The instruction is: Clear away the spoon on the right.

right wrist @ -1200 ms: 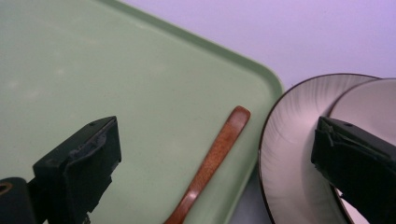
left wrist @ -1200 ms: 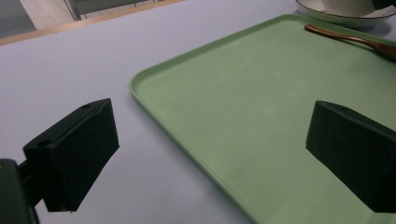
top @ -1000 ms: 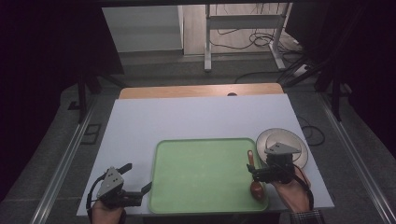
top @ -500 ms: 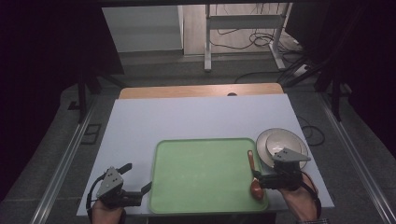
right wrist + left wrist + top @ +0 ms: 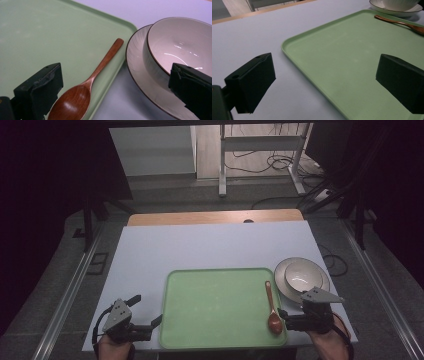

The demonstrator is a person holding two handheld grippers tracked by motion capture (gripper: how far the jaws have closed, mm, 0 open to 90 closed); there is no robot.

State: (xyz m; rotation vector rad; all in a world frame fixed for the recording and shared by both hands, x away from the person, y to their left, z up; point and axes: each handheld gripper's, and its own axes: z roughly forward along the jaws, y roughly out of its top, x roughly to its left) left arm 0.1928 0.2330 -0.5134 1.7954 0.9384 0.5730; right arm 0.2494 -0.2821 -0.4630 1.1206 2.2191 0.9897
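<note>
A green tray (image 5: 220, 307) lies at the near middle of the white table. Along its right side rests a brown wooden spoon (image 5: 272, 309), bowl end toward me. My right gripper (image 5: 299, 316) stands open just right of the spoon's bowl end, holding nothing. In the right gripper view the spoon (image 5: 82, 92) lies between the wide-apart jaws, and the right jaw overlaps a white bowl (image 5: 180, 42) on a plate (image 5: 138, 67). My left gripper (image 5: 146, 311) is open at the tray's near left corner. The tray rim (image 5: 294, 57) runs between its jaws.
The white bowl (image 5: 303, 276) sits on its plate (image 5: 281, 279) just off the tray's right edge, close to my right gripper. A wooden strip (image 5: 215, 217) borders the table's far edge. Bare tabletop (image 5: 200, 247) stretches beyond the tray.
My right gripper has drawn back toward the near right corner, off the spoon, which stays lying on the tray. The left gripper has not moved.
</note>
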